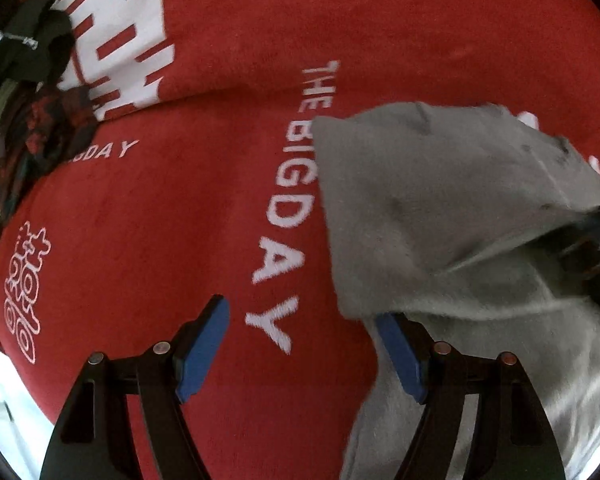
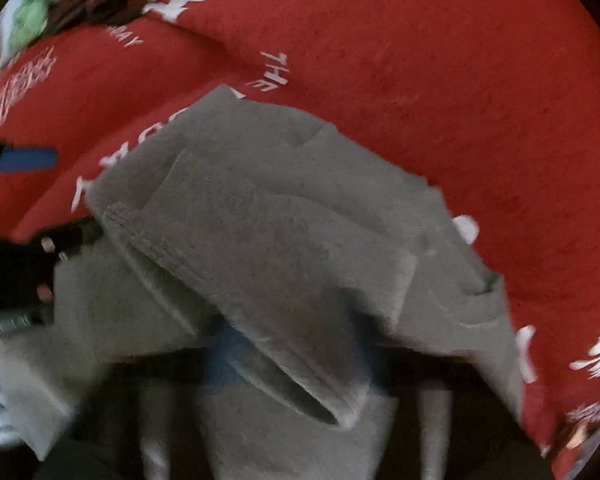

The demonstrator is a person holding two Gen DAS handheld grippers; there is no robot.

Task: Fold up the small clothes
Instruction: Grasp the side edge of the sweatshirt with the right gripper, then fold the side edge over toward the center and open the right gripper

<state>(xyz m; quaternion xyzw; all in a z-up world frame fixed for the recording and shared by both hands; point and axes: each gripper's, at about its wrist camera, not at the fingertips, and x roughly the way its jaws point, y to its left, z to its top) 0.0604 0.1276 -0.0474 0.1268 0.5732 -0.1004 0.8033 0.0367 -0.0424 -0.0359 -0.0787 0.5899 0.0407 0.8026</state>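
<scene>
Fingers first: my left gripper (image 1: 302,354) has its two blue pads (image 1: 201,354) spread wide with nothing pinched; bare red blanket (image 1: 159,220) and the white lettering "THE BIG DAY" (image 1: 287,208) show in the gap; the right-hand pad sits at the edge of the grey garment (image 1: 440,208), touching or just under its hem, I cannot tell which; no grip there. My right gripper (image 2: 295,360) is buried under grey cloth in its own view; only a smear of blue pad (image 2: 227,354) shows beneath a folded flap, blurred; the jaws are drawn together and the grey garment (image 2: 279,240) drapes over and around them, bunched at that spot, so it is clamped on the fabric. That garment is a small grey piece, layered in several folds with a stitched hem showing; it lies on the red blanket toward the near edge and covers part of the lettering; one flap is lifted off the blanket where my right fingers hold it. From the right wrist I see the left gripper's blue pad (image 2: 25,160) off at the left side, apart from the cloth. Far corner of the blanket: a heap of other clothes (image 1: 31,92), dark, red-patterned and pale green, well apart from the grey piece.
</scene>
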